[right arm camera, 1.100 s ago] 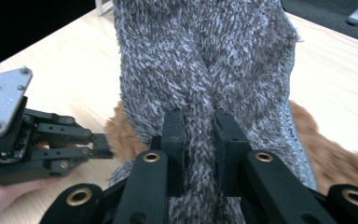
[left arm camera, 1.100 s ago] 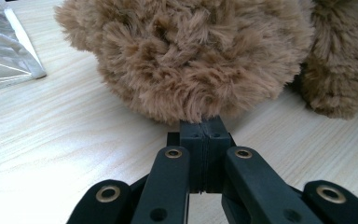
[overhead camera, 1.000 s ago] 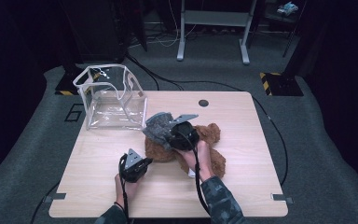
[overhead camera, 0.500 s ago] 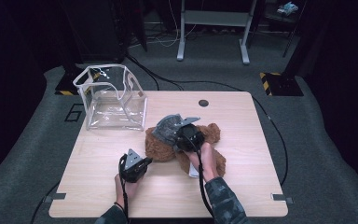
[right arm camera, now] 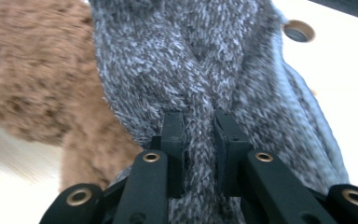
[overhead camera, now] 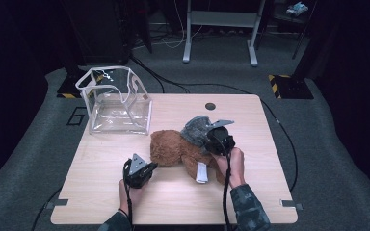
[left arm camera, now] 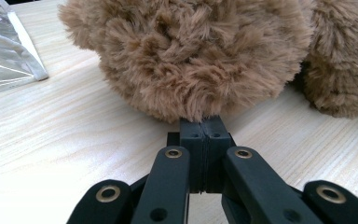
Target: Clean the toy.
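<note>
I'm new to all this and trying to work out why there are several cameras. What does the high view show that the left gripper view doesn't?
High view: the whole table, the upright clear plastic bag, the person's hands, and the right hand-held gripper pinching the grey knitted cloth.

Left gripper view: a close look at the left hand-held gripper, jaws pressed together, tips against the fur.

Both: the brown teddy bear, the wooden tabletop and part of the bag.
</note>
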Available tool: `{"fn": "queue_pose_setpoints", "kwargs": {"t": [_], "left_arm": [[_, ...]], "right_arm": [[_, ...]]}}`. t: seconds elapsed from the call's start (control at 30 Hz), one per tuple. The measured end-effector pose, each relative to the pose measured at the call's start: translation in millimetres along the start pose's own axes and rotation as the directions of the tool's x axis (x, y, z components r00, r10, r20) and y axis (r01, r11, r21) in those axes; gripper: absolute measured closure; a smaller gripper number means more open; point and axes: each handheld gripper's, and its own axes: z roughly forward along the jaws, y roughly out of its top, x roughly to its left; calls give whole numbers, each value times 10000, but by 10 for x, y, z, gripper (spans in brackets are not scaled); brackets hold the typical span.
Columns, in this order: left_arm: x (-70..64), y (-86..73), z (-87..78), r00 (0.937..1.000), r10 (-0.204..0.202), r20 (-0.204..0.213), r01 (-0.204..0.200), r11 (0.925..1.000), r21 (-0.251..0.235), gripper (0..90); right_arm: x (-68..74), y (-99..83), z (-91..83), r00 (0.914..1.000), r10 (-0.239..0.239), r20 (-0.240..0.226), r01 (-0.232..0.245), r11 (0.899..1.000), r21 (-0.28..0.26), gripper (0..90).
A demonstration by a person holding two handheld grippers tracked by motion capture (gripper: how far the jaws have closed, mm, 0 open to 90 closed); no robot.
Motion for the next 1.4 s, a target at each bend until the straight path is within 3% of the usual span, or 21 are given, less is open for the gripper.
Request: {"fn": "queue_pose_setpoints", "kwargs": {"t": [0.2, 0.27, 0.33, 0.5, 0.6, 0.63, 0.7, 0.73, 0.77, 0.83, 0.9, 1.07, 1.1, 1.2, 1.4], "left_arm": [[0, 1, 2, 10000, 3, -2, -3, 10000, -7, 897], [4, 2, 0, 10000, 44, 4, -44, 10000, 53, 897], [5, 2, 0, 10000, 42, 10, -42, 10000, 49, 897], [7, 4, 3, 10000, 42, 24, -42, 10000, 75, 897], [5, 5, 3, 10000, 57, 10, -57, 9999, 102, 897], [7, 5, 0, 9999, 109, 17, -110, 9998, 135, 897], [5, 5, 3, 9999, 115, -10, -114, 9999, 120, 897], [-2, 1, 10, 10000, 66, -54, -66, 10000, 11, 897], [-6, 0, 12, 10000, 26, -45, -26, 10000, -30, 897], [-6, 0, 11, 10000, 42, -49, -42, 10000, -31, 897], [-9, 0, 10, 10000, 51, -43, -51, 10000, 5, 897], [-5, 4, 4, 10000, 76, -11, -76, 9999, 79, 897], [-10, 0, 10, 10000, 43, -65, -43, 10000, 0, 897], [-4, 3, 5, 10000, 74, -29, -74, 9999, 68, 897], [-6, 3, 5, 10000, 64, -18, -64, 10000, 72, 897]], "right_arm": [[-162, -99, -21, 9991, 338, 245, -338, 9994, -14, 769], [-207, -123, -37, 9971, 467, 604, -475, 9988, 119, 768], [-232, -134, -38, 9963, 525, 681, -535, 9985, 128, 768], [-285, -142, -125, 9955, 812, 481, -805, 9966, -152, 767], [-194, -63, -202, 9982, 602, 38, -598, 9965, -584, 767], [-87, 9, -230, 9986, 399, -340, -425, 9961, -775, 766], [50, 84, -224, 9980, 102, -618, -155, 9962, -859, 766], [50, 84, -224, 9980, 102, -618, -155, 9962, -859, 766], [115, 116, -205, 9969, -189, -761, 121, 9959, -896, 766], [337, 208, -101, 9917, -623, -1121, 522, 9945, -911, 766], [403, 230, -74, 9912, -583, -1190, 487, 9954, -826, 765], [707, 313, 123, 9771, -1309, -1680, 1207, 9902, -696, 764], [753, 310, 206, 9766, -1547, -1493, 1506, 9879, -382, 764], [745, 293, 266, 9768, -1750, -1238, 1736, 9846, -221, 765], [576, 205, 234, 9892, -1267, -741, 1268, 9919, -33, 767]]}}
